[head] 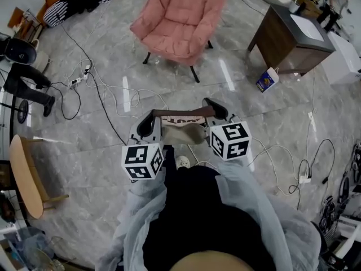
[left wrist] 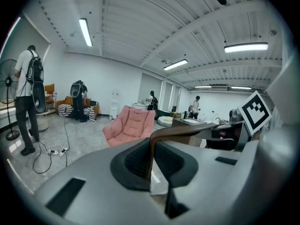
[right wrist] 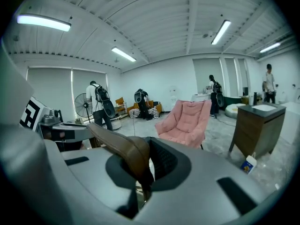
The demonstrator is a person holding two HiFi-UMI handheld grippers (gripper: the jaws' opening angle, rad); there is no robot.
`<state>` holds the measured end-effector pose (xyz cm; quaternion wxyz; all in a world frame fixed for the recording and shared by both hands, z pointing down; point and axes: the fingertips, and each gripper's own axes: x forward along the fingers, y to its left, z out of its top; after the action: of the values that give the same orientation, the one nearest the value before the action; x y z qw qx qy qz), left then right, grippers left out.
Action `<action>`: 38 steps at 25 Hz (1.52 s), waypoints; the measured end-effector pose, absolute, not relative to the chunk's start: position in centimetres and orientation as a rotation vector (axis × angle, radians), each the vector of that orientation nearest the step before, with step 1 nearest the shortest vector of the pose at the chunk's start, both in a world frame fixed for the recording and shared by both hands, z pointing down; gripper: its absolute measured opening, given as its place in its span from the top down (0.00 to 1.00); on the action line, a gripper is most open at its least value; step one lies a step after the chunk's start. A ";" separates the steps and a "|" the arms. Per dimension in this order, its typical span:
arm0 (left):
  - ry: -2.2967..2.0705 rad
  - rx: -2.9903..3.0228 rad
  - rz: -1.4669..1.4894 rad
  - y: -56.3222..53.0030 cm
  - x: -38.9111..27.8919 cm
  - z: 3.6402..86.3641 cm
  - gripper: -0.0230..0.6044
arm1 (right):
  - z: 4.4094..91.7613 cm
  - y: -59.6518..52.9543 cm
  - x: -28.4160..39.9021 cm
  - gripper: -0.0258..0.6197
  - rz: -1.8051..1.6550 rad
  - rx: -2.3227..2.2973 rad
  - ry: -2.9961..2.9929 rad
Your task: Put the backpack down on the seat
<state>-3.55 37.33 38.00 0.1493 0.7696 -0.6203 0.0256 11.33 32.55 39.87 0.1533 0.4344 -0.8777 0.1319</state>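
Observation:
A beige backpack point(head: 184, 131) hangs in front of me by its brown handle point(head: 183, 112), which runs level between the two grippers. My left gripper point(head: 148, 124) is shut on the handle's left end and my right gripper point(head: 216, 110) on its right end. In the left gripper view the handle point(left wrist: 187, 131) is pinched edge-on between the dark pads of the left gripper point(left wrist: 151, 161). In the right gripper view the handle point(right wrist: 119, 146) bends down into the jaws of the right gripper point(right wrist: 143, 170). The pink padded chair point(head: 181, 20) stands on the floor ahead, its seat bare. My body hides most of the bag.
A dark wooden desk point(head: 293, 38) stands at the right of the chair, with a blue carton point(head: 266, 79) on the floor beside it. Cables point(head: 101, 89) trail over the marble floor at the left. A wooden stool point(head: 25, 176) stands near left. Several people point(left wrist: 28, 97) stand farther back.

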 end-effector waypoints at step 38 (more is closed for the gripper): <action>-1.696 2.313 0.014 3.8 -17.0 36.4 0.90 | 38.7 1.7 -1.6 0.95 0.307 1.337 -2.421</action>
<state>-17.02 3.81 36.39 0.1361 0.7988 -0.5859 0.0047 -1.62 1.66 38.74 0.1783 0.4729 -0.8560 0.1085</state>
